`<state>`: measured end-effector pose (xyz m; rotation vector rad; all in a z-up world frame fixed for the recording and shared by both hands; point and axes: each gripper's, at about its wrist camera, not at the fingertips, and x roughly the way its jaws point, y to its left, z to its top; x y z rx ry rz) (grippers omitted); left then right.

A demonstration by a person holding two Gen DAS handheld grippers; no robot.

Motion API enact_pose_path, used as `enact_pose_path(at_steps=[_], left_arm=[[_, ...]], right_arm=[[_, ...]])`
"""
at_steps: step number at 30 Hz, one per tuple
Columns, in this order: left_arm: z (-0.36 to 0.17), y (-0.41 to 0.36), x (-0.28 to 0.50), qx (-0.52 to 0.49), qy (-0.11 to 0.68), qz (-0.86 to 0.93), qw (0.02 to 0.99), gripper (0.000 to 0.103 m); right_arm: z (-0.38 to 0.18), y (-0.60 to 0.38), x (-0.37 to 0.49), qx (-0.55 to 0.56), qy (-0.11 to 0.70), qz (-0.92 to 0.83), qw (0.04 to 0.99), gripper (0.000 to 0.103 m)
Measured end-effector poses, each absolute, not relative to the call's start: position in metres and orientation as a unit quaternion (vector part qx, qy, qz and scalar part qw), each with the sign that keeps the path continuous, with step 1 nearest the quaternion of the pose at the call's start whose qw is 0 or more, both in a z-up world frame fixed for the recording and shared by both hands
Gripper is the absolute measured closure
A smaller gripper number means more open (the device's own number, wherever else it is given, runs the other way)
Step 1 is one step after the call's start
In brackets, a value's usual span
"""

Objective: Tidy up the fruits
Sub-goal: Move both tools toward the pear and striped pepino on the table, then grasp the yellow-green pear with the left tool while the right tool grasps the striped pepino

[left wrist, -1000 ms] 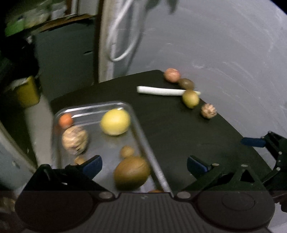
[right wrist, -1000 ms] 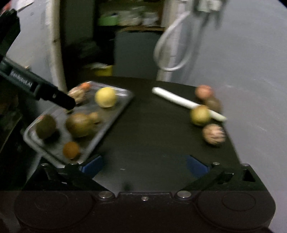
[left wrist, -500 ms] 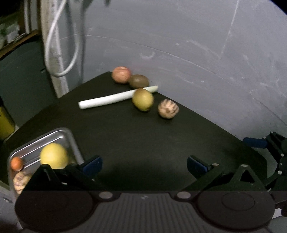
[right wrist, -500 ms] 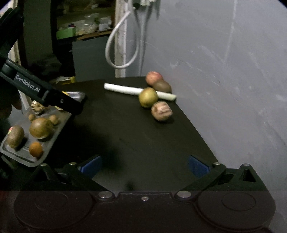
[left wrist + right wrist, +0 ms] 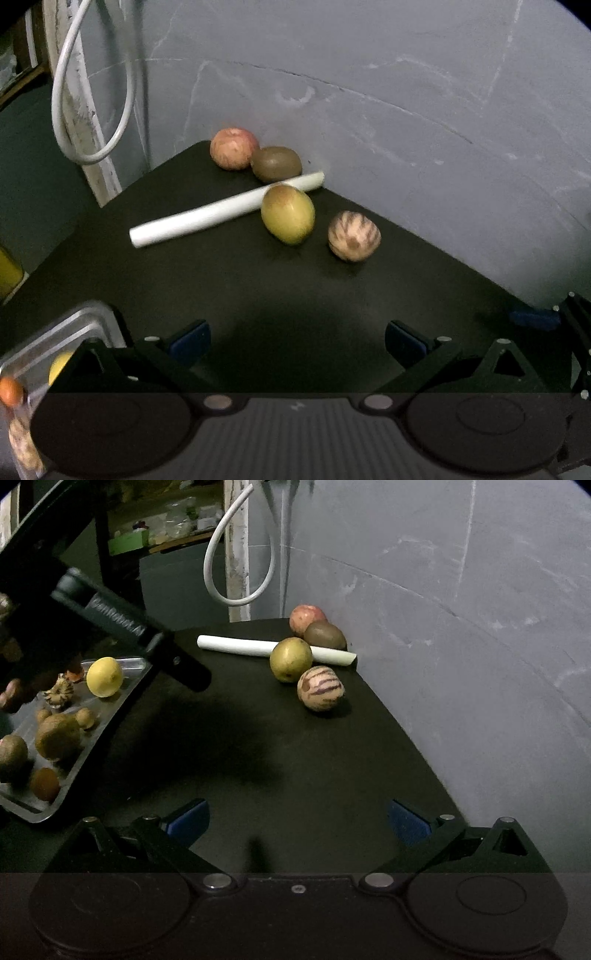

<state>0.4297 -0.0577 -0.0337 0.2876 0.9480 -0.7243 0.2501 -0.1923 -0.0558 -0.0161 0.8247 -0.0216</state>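
Fruits split in 2 groups on black table (image 5: 295,760). Far corner by the wall: red apple (image 5: 233,148) touching kiwi (image 5: 276,164), white stalk (image 5: 207,219) lying across, green-yellow fruit (image 5: 288,214) against it, striped melon (image 5: 354,236) just beside. Metal tray (image 5: 110,716) at left edge holds lemon (image 5: 104,676) + several brown fruits. Left gripper (image 5: 297,338) & right gripper (image 5: 297,818): fingers wide apart, nothing between, both over near edge.
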Motion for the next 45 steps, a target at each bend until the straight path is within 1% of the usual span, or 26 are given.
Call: enact_pose_path(at_steps=[6,15,23,26,34,38,41,43,45], left_arm=[[-0.035,-0.073,0.470,0.127,0.441,-0.336,0.823,0.001],[-0.061,-0.087,0.535,0.030,0.489,-0.340,0.803,0.001],[-0.079,-0.104,0.561,0.009,0.508,-0.351,0.786,0.001],[-0.083,-0.105,0.567,-0.006,0.513,-0.353,0.782,0.001],[-0.093,-0.112,0.578,-0.031,0.530,-0.350,0.772,0.011],[-0.098,-0.114,0.580,-0.042,0.537,-0.346,0.768,0.015],[-0.098,-0.115,0.581,-0.043,0.533,-0.346,0.771,0.018],[-0.098,-0.116,0.580,-0.042,0.532,-0.348,0.771,0.022],[-0.098,-0.117,0.579,-0.039,0.531,-0.350,0.771,0.026]], right_arm=[[-0.059,-0.206,0.280,-0.023,0.398,0.006,0.917,0.001],[-0.082,-0.217,0.338,-0.029,0.399,0.022,0.916,0.001],[-0.100,-0.227,0.380,-0.022,0.406,0.026,0.913,0.002],[-0.104,-0.229,0.390,-0.019,0.405,0.027,0.914,0.007],[-0.113,-0.231,0.411,-0.018,0.409,0.034,0.912,0.017],[-0.116,-0.230,0.416,-0.014,0.409,0.040,0.912,0.020],[-0.115,-0.230,0.418,-0.007,0.405,0.041,0.913,0.026],[-0.115,-0.230,0.418,-0.007,0.402,0.039,0.915,0.037],[-0.114,-0.230,0.418,-0.006,0.399,0.036,0.916,0.044]])
